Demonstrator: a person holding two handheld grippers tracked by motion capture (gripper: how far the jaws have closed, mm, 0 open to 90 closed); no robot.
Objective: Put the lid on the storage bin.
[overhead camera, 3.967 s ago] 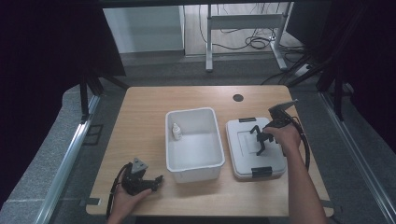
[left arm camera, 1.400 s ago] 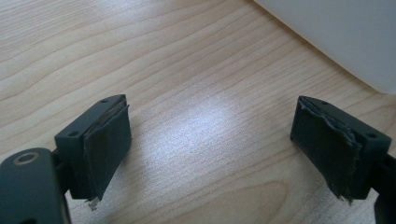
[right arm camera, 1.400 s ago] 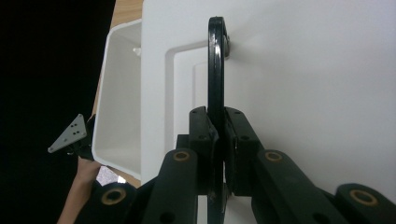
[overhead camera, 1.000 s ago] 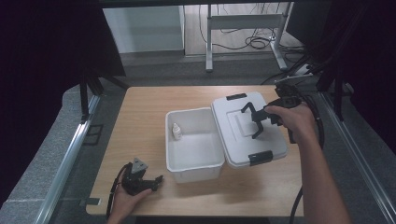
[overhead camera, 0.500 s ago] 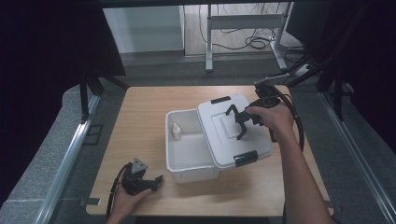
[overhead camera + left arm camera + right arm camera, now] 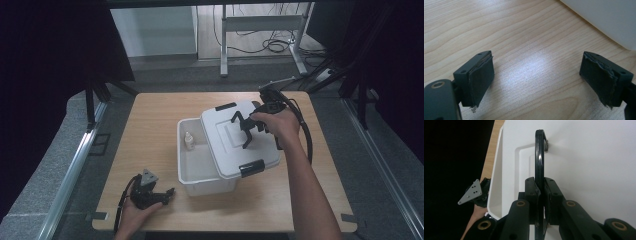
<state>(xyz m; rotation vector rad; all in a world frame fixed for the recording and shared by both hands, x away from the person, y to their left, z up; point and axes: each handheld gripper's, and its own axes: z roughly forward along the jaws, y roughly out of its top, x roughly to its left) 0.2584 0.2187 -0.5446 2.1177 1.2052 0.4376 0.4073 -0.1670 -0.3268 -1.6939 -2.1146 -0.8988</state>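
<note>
While the high view looks down, I am carrying the white lid [image 6: 235, 142] by its black handle [image 6: 243, 127] in my right gripper [image 6: 246, 131], partly over the open white bin [image 6: 192, 167] on the desk [image 6: 150, 125], so it can cover the small bottle [image 6: 188, 140] inside. My left gripper [image 6: 162, 194] is resting clear of the bin.

Looking through the left gripper view, I am keeping the pads [image 6: 482, 75] spread wide over bare wood.

Looking through the right gripper view, I am clamping the handle [image 6: 539, 157] so the lid [image 6: 586, 170] hangs steady.
</note>
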